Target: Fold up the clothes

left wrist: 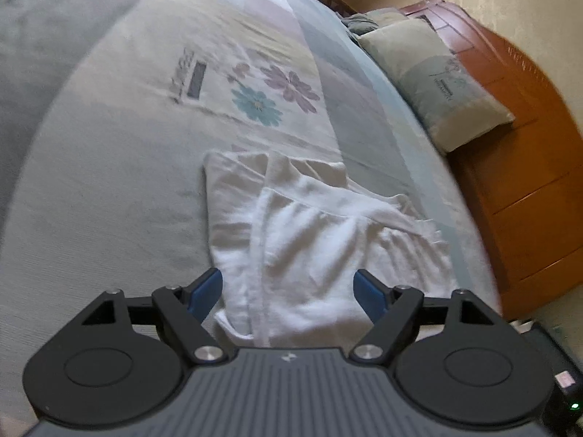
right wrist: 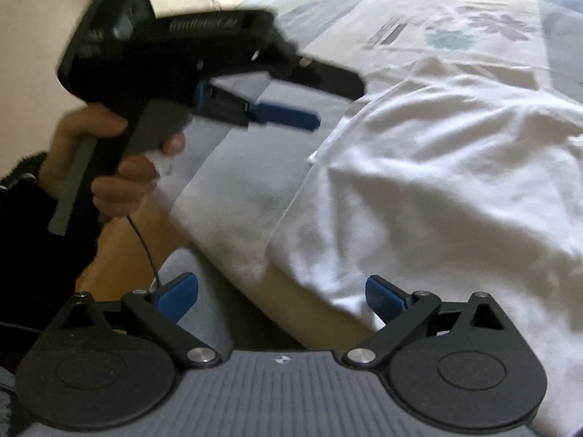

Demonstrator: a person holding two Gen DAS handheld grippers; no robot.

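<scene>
Right wrist alone shows the left hand (right wrist: 109, 167).

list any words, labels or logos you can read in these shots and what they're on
"GenRobot AI", blurred and only roughly legible: on the black body of the left hand-held gripper.
Dark print beside the flowers on the bedsheet: too blurred to read.
Small print on the pillow: too small to read.
Small white logo mark, no letters: on the grey casing.
</scene>
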